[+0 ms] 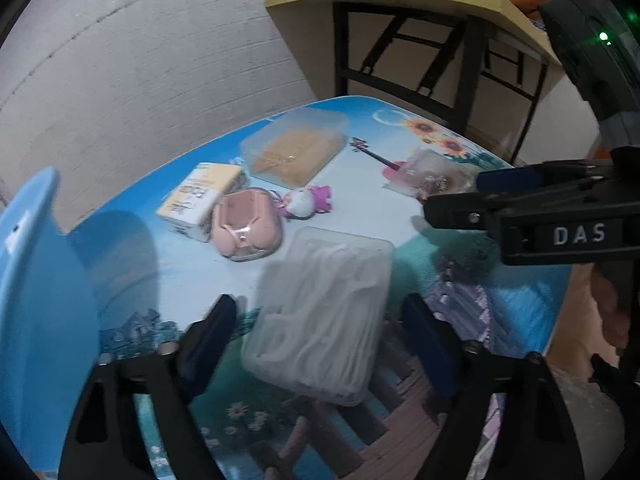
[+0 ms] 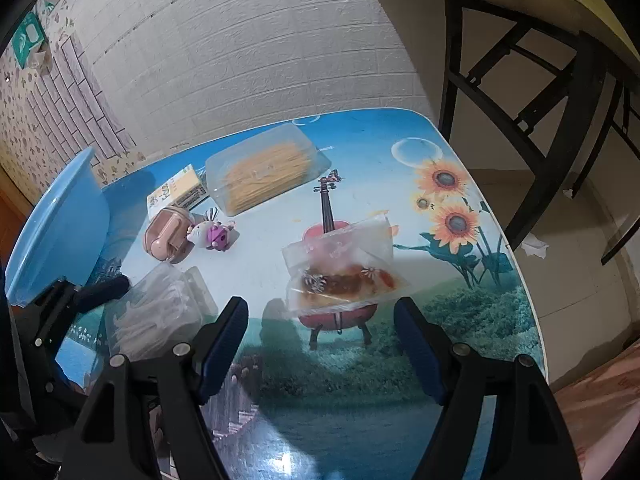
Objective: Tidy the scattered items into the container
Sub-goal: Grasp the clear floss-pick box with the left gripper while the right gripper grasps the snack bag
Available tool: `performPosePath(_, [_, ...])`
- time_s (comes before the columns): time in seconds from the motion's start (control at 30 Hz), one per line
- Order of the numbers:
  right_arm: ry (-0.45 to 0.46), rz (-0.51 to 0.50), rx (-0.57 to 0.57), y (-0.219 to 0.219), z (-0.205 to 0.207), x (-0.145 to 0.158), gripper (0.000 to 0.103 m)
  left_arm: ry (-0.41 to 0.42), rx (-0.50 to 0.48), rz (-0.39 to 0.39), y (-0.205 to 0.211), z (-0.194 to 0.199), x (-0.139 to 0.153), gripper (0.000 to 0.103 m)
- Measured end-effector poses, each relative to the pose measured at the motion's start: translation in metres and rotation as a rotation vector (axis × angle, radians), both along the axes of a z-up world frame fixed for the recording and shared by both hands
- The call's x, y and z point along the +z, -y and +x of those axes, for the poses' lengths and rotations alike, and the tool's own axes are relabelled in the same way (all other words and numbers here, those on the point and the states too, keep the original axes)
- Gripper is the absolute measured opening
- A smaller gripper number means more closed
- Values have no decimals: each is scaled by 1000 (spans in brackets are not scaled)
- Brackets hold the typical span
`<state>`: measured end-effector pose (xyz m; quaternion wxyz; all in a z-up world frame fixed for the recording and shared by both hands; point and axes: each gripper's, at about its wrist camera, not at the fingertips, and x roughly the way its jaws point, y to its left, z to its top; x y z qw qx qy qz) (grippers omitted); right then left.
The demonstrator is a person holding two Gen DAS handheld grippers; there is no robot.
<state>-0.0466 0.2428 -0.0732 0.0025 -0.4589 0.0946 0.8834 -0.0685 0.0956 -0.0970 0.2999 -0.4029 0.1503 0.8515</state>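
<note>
Two views, starting with your left wrist: your left gripper (image 1: 316, 324) has its jaws spread wide on either side of a clear box of white floss picks (image 1: 320, 320), not touching it. Beyond lie a pink case (image 1: 246, 224), a yellow carton (image 1: 204, 196) and a clear box of toothpicks (image 1: 296, 150). The blue basin (image 1: 32, 280) stands at the left table edge.

From your right wrist, your right gripper (image 2: 320, 320) is equally wide open (nothing held), hovering just short of a clear plastic bag (image 2: 344, 268) on the printed table (image 2: 460, 312).
</note>
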Motion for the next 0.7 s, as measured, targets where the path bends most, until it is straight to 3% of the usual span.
performPosePath(0.03, [0,3,0,1,-1,0,77,2,-2,6,0,0,1,63])
performPosePath(0.2, [-16,65,7,4,-3,-1,77,-14,8,13,3,3,1,58])
performPosePath(0.43, [-36,79,30,-5,-5,3,77,-21,73,41,20,3,4,57])
performPosePath(0.7, [-67,128,167,1,-15,7,77,-18,153,75,42,6,6,57])
